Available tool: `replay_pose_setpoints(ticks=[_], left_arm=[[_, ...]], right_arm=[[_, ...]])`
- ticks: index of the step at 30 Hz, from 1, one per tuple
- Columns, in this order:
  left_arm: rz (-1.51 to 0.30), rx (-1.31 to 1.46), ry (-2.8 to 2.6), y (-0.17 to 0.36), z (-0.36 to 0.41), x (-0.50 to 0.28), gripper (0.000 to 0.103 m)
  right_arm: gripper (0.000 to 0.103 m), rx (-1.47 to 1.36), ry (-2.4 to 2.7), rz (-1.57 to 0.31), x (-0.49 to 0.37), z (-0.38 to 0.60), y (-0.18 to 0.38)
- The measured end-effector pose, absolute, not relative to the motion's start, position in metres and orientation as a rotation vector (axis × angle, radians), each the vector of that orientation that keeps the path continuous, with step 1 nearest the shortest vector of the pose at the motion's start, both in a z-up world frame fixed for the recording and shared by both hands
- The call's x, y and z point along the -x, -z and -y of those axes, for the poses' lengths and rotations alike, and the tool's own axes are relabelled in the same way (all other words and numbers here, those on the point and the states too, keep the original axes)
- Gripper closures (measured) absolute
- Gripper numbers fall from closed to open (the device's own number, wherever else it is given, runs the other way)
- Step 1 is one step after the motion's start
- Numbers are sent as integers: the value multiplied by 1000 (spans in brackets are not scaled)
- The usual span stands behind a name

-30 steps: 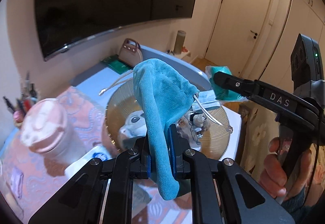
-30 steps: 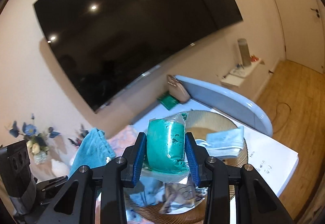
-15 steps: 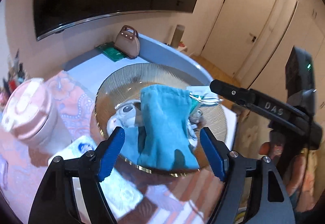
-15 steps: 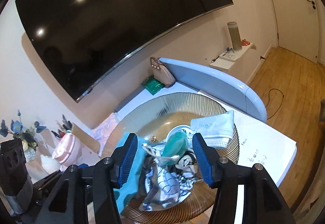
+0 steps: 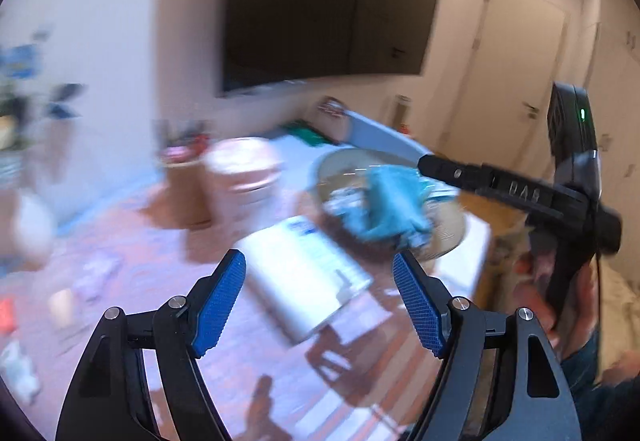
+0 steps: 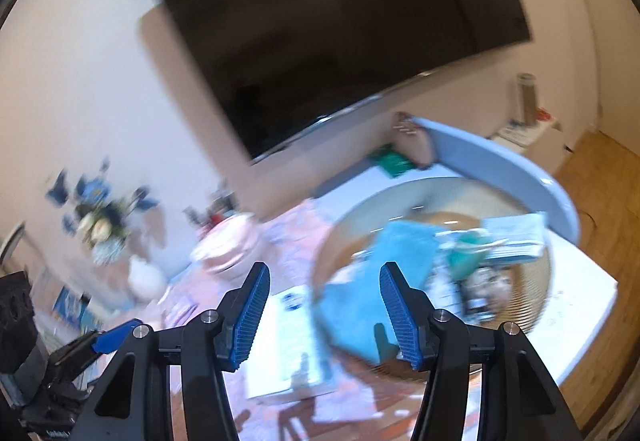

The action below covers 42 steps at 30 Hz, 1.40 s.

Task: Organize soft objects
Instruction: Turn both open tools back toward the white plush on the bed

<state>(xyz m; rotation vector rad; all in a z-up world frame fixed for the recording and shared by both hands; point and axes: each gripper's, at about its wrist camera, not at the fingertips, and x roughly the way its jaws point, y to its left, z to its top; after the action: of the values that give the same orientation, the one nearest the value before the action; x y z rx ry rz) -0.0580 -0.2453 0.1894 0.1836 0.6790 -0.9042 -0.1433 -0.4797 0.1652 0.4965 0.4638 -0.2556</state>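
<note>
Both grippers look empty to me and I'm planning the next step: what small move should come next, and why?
Probably swing the left gripper toward the white packet lying beside the ribbed bowl: both grippers are open and empty, and the blue cloth already lies in the bowl.

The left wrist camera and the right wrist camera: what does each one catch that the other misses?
Only the left wrist view shows the person's hand holding the right gripper's black handle, and a closed white door.

Only the right wrist view shows a blurred bunch of blue and white flowers and a strip of wooden floor.

Both show the round ribbed gold plate with the turquoise velvet pouch lying in it, the white flat pack beside it, and the big dark wall screen. Each view's own gripper, left and right, is open and empty.
</note>
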Motion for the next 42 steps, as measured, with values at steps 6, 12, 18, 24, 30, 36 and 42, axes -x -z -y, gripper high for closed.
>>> replay_pose_setpoints(ticks=[6,12,18,24,30,36,42], left_arm=[[-731,-108,662,-153,134,50,28],[-821,5,367,-102,25,28,28],[-848,100,178,-62,-35,7,28],[-910,210,145,-26,-64,1,28],[-899,267,160,-24,-73,1,28],[-905,219,148,-22,-64,0,27],[-910,230,152,-22,-66,-1,25]], right_arm=[[41,-369,97,-561,96,391,-148],[41,-284,-61,-682,42,305,-107],[41,-192,-149,-762,-1,244,-62],[41,-100,-156,-795,-14,215,-32],[41,-69,-154,-822,-16,209,-21],[35,-32,-165,-873,-22,201,-12],[14,-37,-168,-890,-24,200,-10]])
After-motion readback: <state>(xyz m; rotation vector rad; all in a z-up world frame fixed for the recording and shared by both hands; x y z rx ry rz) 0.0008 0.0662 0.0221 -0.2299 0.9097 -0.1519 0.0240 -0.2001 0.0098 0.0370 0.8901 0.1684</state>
